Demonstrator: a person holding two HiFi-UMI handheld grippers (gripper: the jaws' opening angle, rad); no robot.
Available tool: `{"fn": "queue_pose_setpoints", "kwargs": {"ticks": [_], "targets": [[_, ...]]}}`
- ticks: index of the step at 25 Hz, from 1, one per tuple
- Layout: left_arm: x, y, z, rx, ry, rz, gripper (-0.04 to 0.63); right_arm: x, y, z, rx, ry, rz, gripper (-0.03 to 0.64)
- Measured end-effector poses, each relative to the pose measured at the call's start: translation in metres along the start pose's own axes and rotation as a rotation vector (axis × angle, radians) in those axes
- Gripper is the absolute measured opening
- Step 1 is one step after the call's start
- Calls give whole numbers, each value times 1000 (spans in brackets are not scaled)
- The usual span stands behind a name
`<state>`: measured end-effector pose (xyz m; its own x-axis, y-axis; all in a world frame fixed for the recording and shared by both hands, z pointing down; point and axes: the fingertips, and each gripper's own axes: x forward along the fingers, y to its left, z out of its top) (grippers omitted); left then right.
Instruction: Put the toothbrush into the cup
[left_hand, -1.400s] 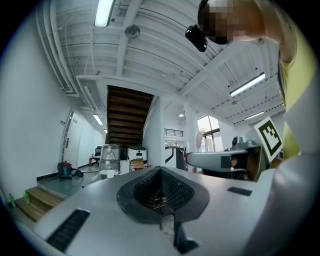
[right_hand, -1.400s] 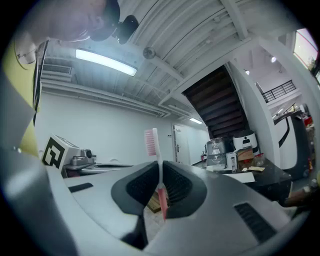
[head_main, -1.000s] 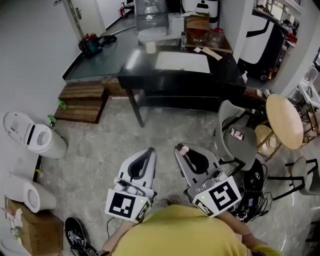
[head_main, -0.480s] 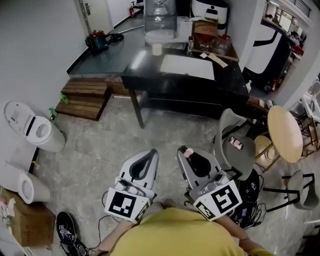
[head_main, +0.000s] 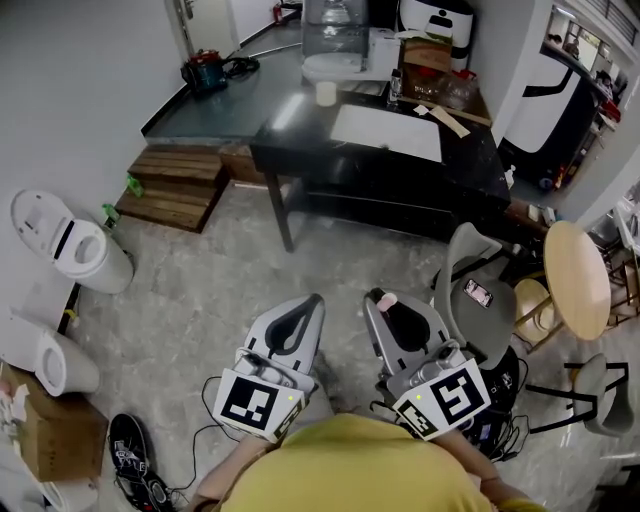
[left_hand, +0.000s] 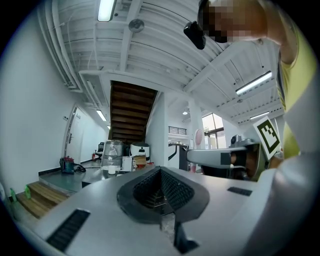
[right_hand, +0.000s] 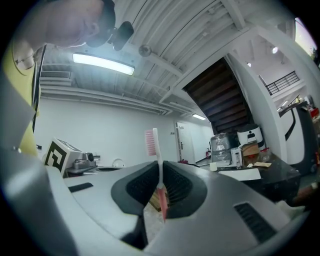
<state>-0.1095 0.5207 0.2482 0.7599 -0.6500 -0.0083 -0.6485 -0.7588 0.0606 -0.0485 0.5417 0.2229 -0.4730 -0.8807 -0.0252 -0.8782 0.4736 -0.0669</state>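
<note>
A pink-and-white toothbrush (right_hand: 157, 165) stands upright between the jaws of my right gripper (right_hand: 159, 187), which is shut on its handle; the bristle head (head_main: 384, 299) sticks up above the tip. My left gripper (head_main: 312, 302) is held beside it, shut with nothing in it (left_hand: 161, 187). Both point level toward a black table (head_main: 460, 165) some way ahead. A small cream cup (head_main: 325, 92) stands on that table's far left part, also in the right gripper view as the cup (right_hand: 214, 166).
On the table lie a white mat (head_main: 388, 132), a clear water jug (head_main: 334, 25) and a cardboard box (head_main: 425, 55). A grey chair (head_main: 480, 300) and round wooden table (head_main: 578, 268) are right. Wooden steps (head_main: 170, 190) and white toilets (head_main: 70, 260) are left.
The person has stepped forward over the stone floor, so both grippers have come closer to the black table. The toothbrush has stayed in the right grip.
</note>
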Motion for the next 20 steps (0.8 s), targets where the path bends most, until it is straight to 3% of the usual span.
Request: {"fn": "queue_pose_setpoints", "kwargs": {"ticks": [20], "targets": [[115, 133, 0, -11, 19, -114, 11, 160, -78, -5, 10, -9, -84, 41]]}}
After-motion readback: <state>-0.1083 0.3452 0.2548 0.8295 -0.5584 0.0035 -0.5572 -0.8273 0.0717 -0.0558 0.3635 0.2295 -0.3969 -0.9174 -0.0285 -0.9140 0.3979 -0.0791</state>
